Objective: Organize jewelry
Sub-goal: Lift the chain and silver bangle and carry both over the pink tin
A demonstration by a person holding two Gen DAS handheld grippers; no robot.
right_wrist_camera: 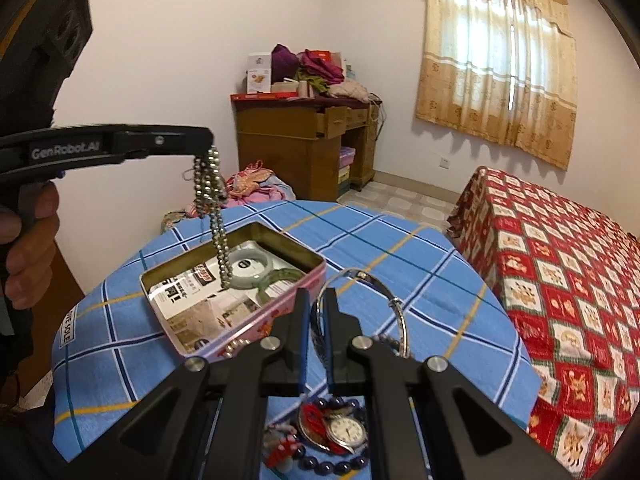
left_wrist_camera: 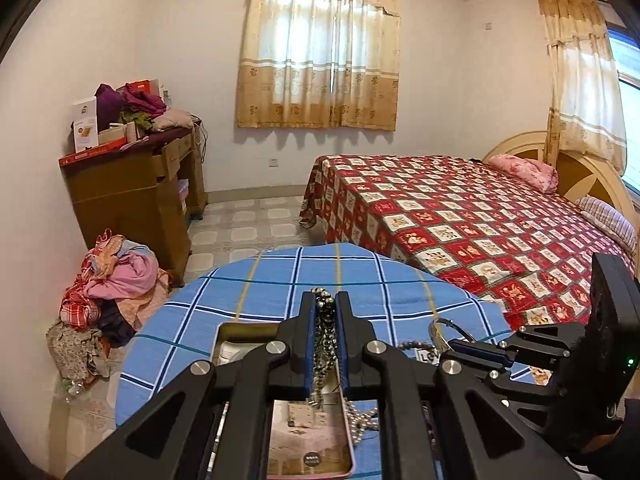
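left wrist view looks down the left tongs [left_wrist_camera: 325, 300], which are pinching a bunched strand of metal beads [left_wrist_camera: 325, 344]; the strand stands up between the pads and trails down behind them toward the open tin [left_wrist_camera: 224, 330] on the blue checked worktop [left_wrist_camera: 256, 280]. further right in the same view the right tongs [left_wrist_camera: 460, 346] reach in sideways, with a silver bangle [left_wrist_camera: 444, 330] held at their tip.

right wrist view gives the clearer relation. at the left, the left tongs [right_wrist_camera: 210, 140] are held level and high, a person's hand [right_wrist_camera: 28, 248] on the grip, and the bead strand [right_wrist_camera: 214, 208] hangs straight down from them, its long axis vertical. its lower end dangles over the inside of the tin [right_wrist_camera: 160, 276], above the paper lining and just beside a pale jade bangle [right_wrist_camera: 250, 270] lying at the tin's far end; whether the tip touches the lining i cannot tell. so the tin lies directly below the strand, and the left hand is the nearer one to it: lowering and letting go would likely drop the beads inside.

moving right, the right tongs [right_wrist_camera: 318, 300] are pressed together on the rim of the silver bangle [right_wrist_camera: 376, 284], which stands up on edge to the right of the tin's pink wall, near it and lifted off the cloth. below them on the worktop [right_wrist_camera: 400, 240] lie a wristwatch [right_wrist_camera: 346, 432] and a dark bead bracelet [right_wrist_camera: 332, 466], still outside the tin. the bangle would have to travel left and over the wall to go in.
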